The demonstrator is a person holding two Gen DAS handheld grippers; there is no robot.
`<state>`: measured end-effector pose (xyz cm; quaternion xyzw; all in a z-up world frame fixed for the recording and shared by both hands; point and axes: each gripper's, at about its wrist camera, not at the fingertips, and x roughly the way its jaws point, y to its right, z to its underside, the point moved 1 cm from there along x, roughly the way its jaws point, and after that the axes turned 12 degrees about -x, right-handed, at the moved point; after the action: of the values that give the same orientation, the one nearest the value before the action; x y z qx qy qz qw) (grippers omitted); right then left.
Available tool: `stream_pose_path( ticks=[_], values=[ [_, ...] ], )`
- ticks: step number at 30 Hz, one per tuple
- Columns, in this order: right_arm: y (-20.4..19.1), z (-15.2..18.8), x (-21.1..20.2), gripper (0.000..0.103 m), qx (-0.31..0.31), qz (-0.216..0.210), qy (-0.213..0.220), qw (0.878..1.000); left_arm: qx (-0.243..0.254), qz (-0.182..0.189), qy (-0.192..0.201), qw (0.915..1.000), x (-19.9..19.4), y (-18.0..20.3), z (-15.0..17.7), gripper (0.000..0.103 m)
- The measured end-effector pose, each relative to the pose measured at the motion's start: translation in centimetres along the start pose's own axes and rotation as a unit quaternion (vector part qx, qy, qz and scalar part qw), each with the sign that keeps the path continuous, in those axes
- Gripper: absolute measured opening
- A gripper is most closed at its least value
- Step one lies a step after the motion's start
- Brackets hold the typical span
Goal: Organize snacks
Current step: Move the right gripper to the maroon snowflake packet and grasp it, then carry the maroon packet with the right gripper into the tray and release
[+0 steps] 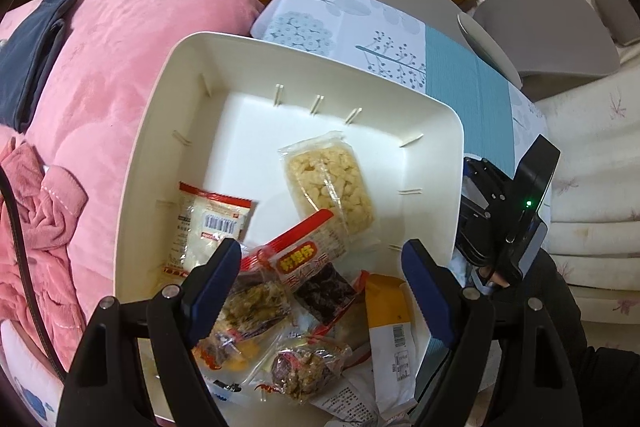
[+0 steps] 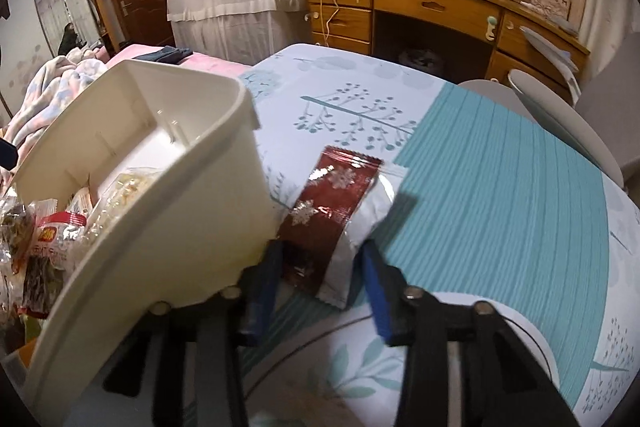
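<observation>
The right gripper (image 2: 320, 291), jaws apart, straddles a red-and-silver snack packet (image 2: 332, 215) beside the white bin (image 2: 200, 211).

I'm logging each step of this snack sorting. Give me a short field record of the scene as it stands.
container: white bin, on a patterned tablecloth
in bin: a heap of wrapped snacks, among them a clear pack of pale puffed pieces and a white barcode packet
outside bin: red snowflake packet on the cloth, beside the bin wall
left claw: open, above the heap
right claw: pads astride the red packet's near end; contact cannot be told
beside bin: pink blanket
</observation>
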<state>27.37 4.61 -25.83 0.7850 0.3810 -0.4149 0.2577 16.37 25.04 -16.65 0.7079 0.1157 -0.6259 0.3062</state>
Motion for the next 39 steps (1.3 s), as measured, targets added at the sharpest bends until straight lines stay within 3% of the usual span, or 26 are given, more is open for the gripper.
stream_pose_path(
  ticks=[9, 19, 29, 39],
  values=[
    [0.2, -0.4, 0.0, 0.018, 0.018, -0.003, -0.002, 1.0, -0.016, -0.005, 0.008, 0.9998, -1.1, -0.7, 1.0, 0.081],
    [1.4, -0.7, -1.3, 0.014, 0.08, 0.015, -0.002, 0.997, -0.016, -0.009, 0.018, 0.9997, -3.1, -0.6, 2.6, 0.081],
    [1.4, -2.2, -8.5, 0.014, 0.136, 0.044, 0.043, 0.989, 0.016, 0.011, 0.022, 0.9996, -5.1, -0.5, 4.5, 0.081],
    [-4.3, -4.0, -15.1, 0.014, 0.15, 0.069, 0.063, 0.984, 0.05, 0.028, 0.059, 0.9966, -9.8, -3.7, 8.7, 0.081]
  ],
)
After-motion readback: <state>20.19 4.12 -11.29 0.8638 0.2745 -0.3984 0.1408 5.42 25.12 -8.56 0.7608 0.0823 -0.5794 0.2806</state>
